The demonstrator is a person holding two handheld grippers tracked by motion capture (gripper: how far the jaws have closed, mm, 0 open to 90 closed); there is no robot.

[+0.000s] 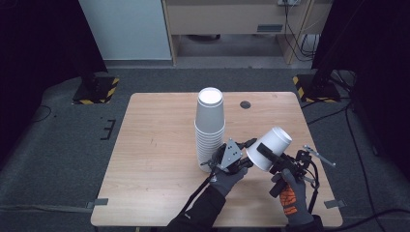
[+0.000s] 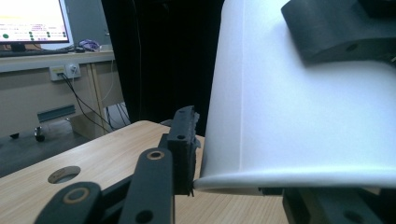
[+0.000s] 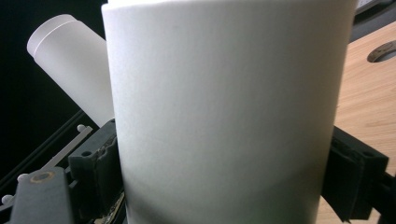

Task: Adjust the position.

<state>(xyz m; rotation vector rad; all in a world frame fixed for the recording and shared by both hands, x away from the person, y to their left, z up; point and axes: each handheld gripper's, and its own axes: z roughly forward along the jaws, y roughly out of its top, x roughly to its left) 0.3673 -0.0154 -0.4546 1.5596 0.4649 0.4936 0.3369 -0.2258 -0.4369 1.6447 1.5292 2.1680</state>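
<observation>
The right gripper point(image 1: 269, 158) clenches a tilted white paper cup point(image 1: 270, 148) (lifted above the wooden worktop point(image 1: 154, 159)); the left gripper point(image 1: 245, 153) stands released at its rim.

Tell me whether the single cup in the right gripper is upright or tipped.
Tipped: the cup leans away from the stack, base up, clamped in the right gripper.

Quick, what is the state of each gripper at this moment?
Left gripper: open, jaws spread at the rim of the single paper cup, not clamped on it.
Right gripper: shut on the single paper cup, one jaw on each side.
</observation>
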